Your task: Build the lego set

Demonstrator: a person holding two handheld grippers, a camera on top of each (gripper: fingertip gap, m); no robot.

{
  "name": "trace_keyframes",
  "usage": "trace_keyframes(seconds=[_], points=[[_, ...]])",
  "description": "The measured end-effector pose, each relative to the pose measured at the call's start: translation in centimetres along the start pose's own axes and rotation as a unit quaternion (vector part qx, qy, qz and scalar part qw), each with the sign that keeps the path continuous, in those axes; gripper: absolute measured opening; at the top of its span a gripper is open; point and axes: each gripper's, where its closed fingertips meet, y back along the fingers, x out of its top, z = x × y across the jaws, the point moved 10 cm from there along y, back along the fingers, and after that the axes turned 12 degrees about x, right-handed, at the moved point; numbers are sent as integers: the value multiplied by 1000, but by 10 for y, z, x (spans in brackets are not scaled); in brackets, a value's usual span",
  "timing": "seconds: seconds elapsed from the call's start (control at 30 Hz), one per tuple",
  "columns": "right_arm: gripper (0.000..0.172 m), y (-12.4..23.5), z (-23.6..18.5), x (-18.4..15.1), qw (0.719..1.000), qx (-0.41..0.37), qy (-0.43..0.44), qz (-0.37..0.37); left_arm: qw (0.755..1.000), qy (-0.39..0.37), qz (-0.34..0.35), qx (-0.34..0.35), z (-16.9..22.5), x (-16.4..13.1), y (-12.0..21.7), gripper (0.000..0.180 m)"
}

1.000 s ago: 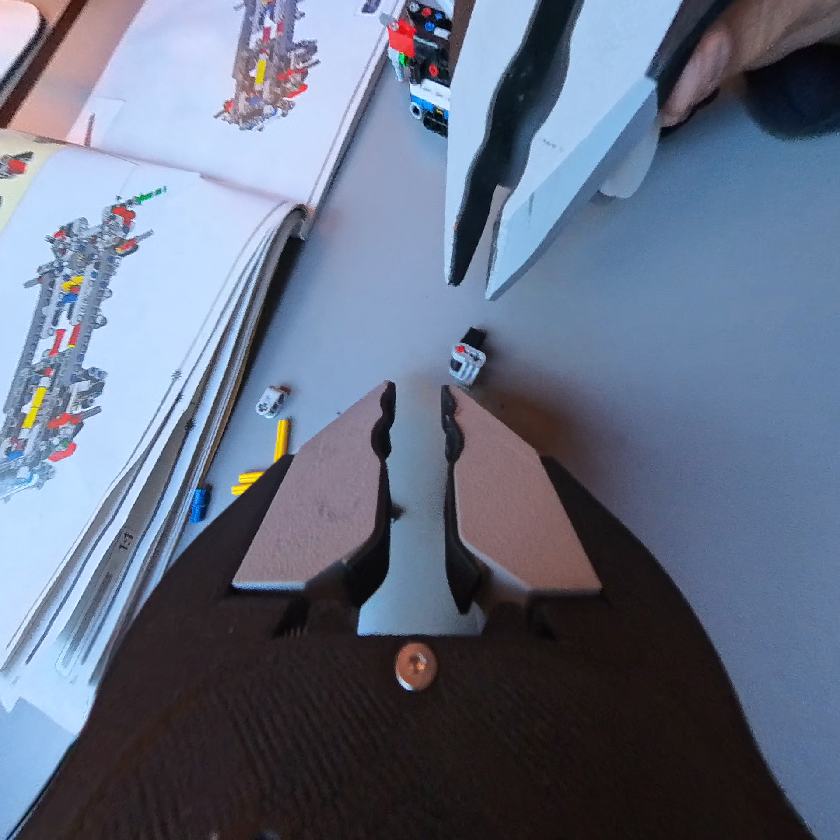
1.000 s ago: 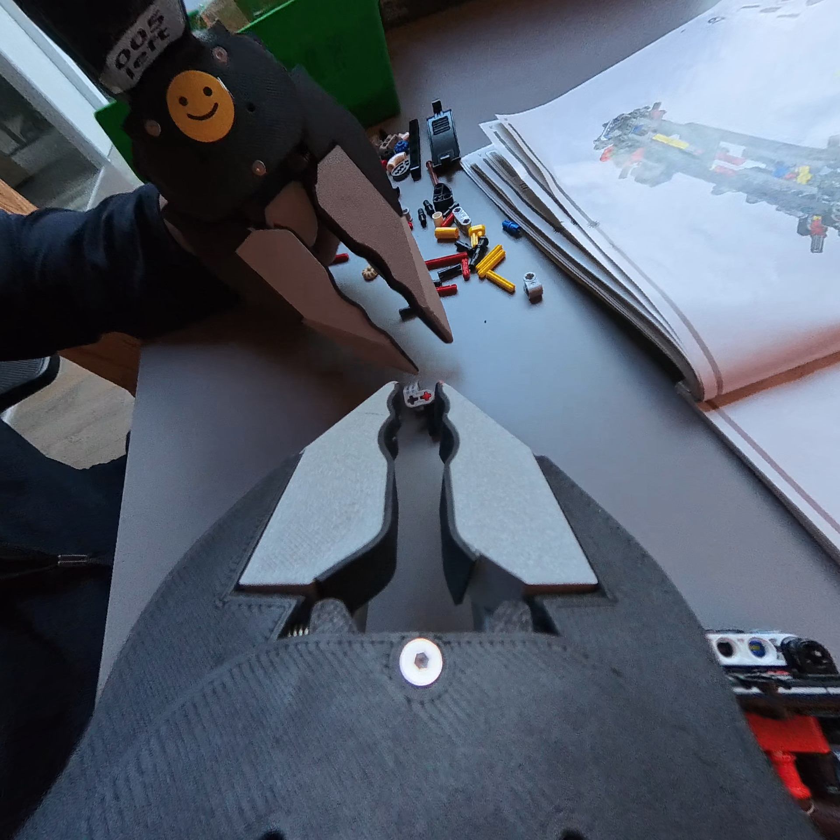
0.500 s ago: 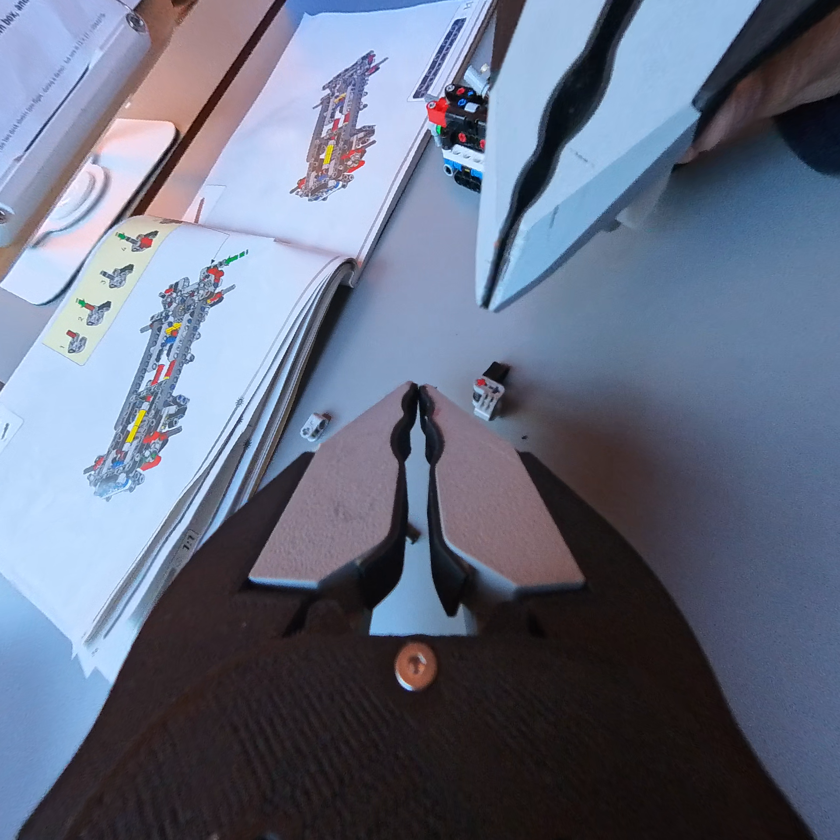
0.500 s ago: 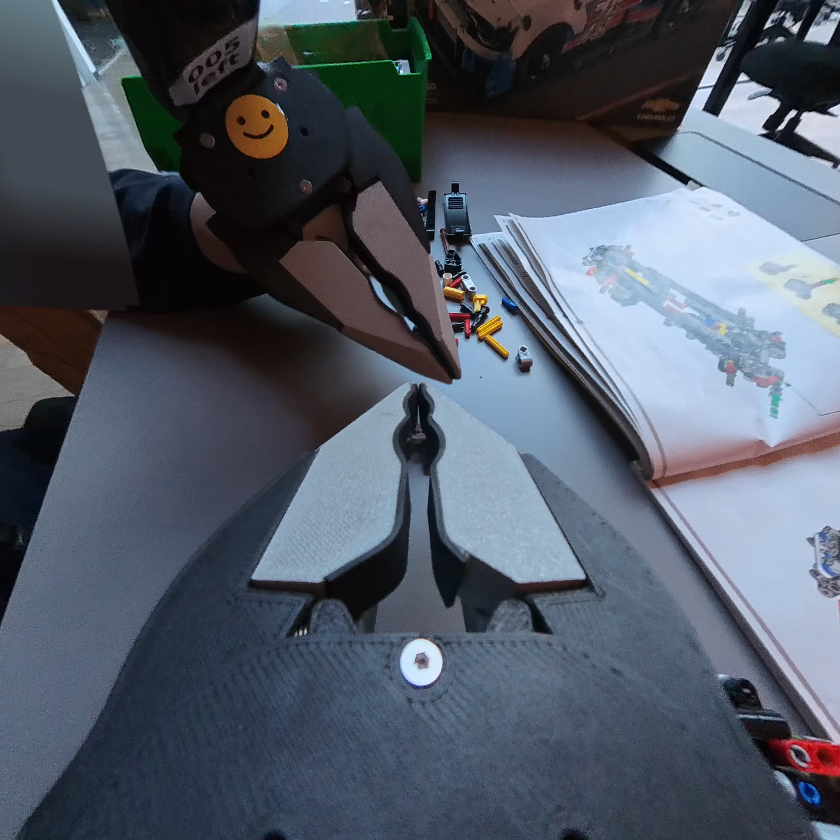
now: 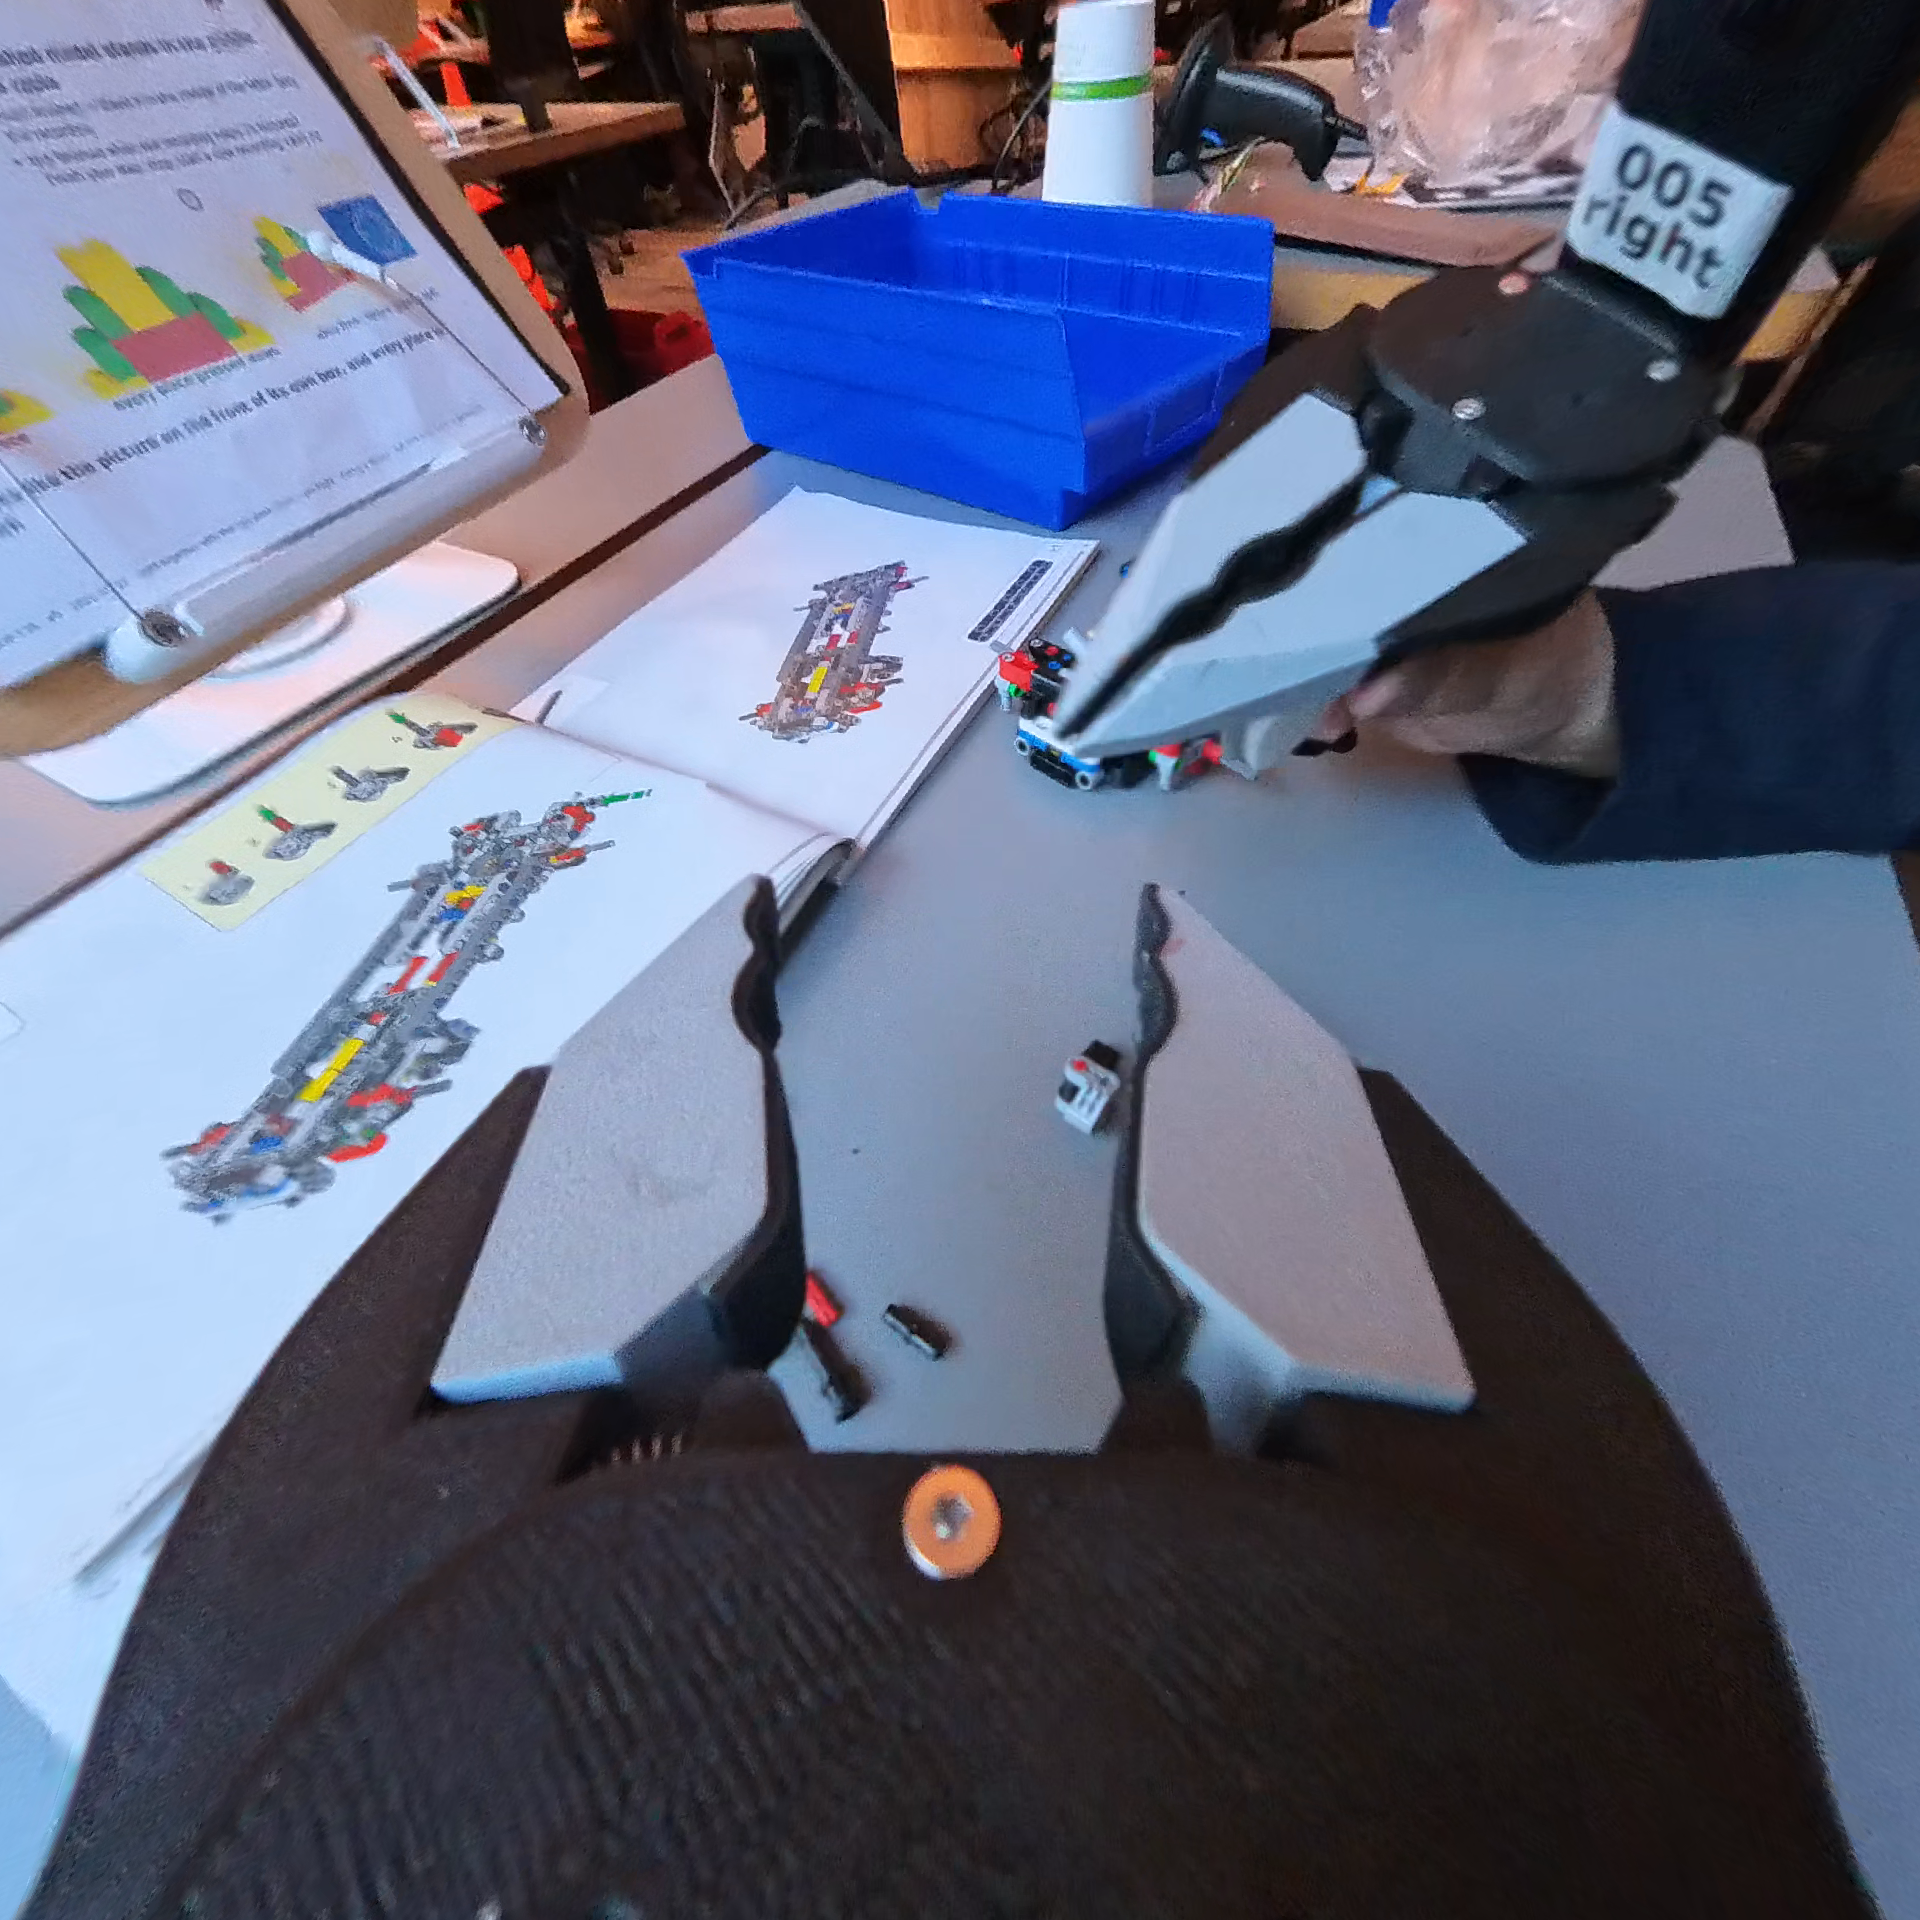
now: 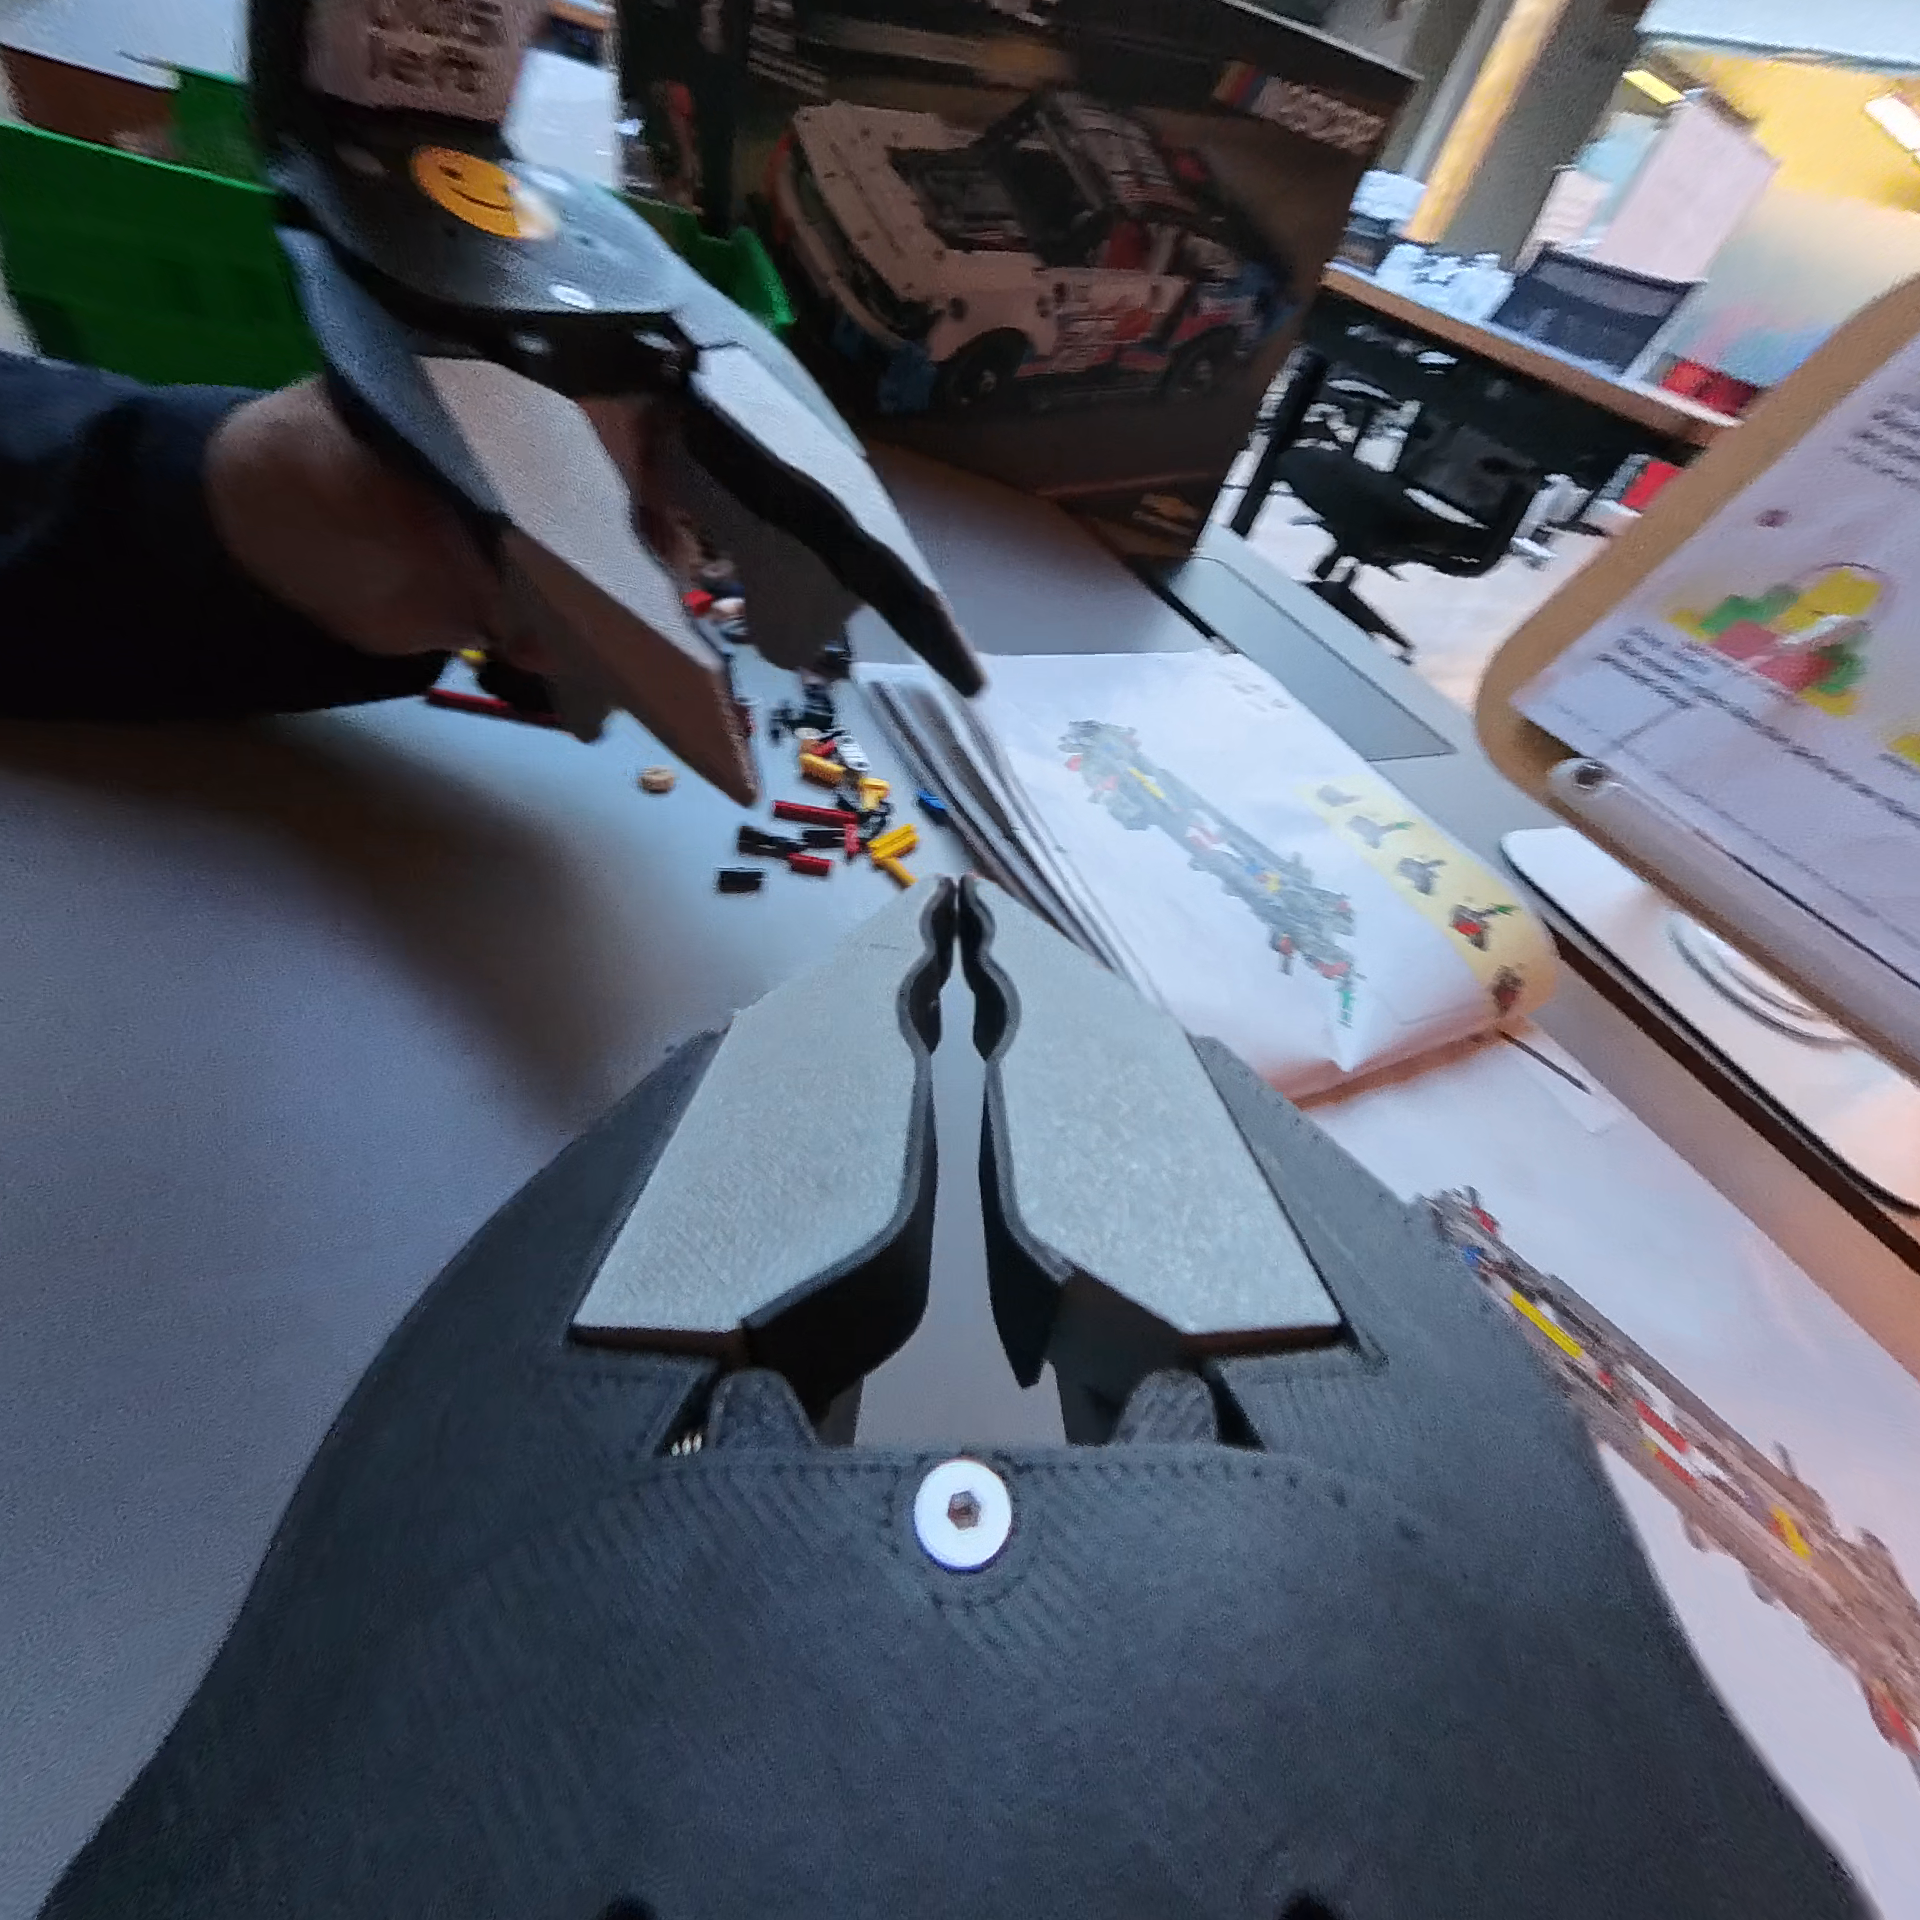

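My left gripper (image 5: pixel 956 914) is open wide and empty, raised above the grey table (image 5: pixel 1455 1039). A small white and black brick piece (image 5: pixel 1089 1086) lies on the table below, close to the right finger (image 5: pixel 1247 1143) but not gripped. It also shows in the right wrist view (image 6: pixel 857 732), open. My right gripper (image 6: pixel 956 899) is shut, with nothing seen between the pads. In the left wrist view it (image 5: pixel 1070 727) hovers over a small brick assembly (image 5: pixel 1081 753) beside the open instruction booklet (image 5: pixel 312 987).
Loose red, yellow and black pieces (image 6: pixel 831 831) lie beside the booklet (image 6: pixel 1195 831). A blue bin (image 5: pixel 987 332), a green bin (image 6: pixel 135 239), a boxed car set (image 6: pixel 1039 239) and a display stand (image 5: pixel 208 312) ring the table. A long brick chassis (image 6: pixel 1662 1455) lies at right. Some 5 cm of space lies between my two pairs of fingers.
My left gripper shut, then opened wide and drew back upward. My right gripper shut and moved away toward the assembly. The small white piece stayed on the table.
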Motion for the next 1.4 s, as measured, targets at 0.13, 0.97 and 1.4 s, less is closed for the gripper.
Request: trace_keyframes(seconds=[0.13, 0.97, 1.4], points=[[30, 2, 4, -6, 999, -31, -33, -4, 997, -61, 17, 49, 2, 6, 9, 69], [21, -16, -22, -1, 980, 122, -144, 60, 995, -9, -100, 22, -61, -13, 59, 37], [27, -26, -65, 5, 957, 263, -122, 21, 995, 15, -80, 57, -65, -32, 41, 22]])
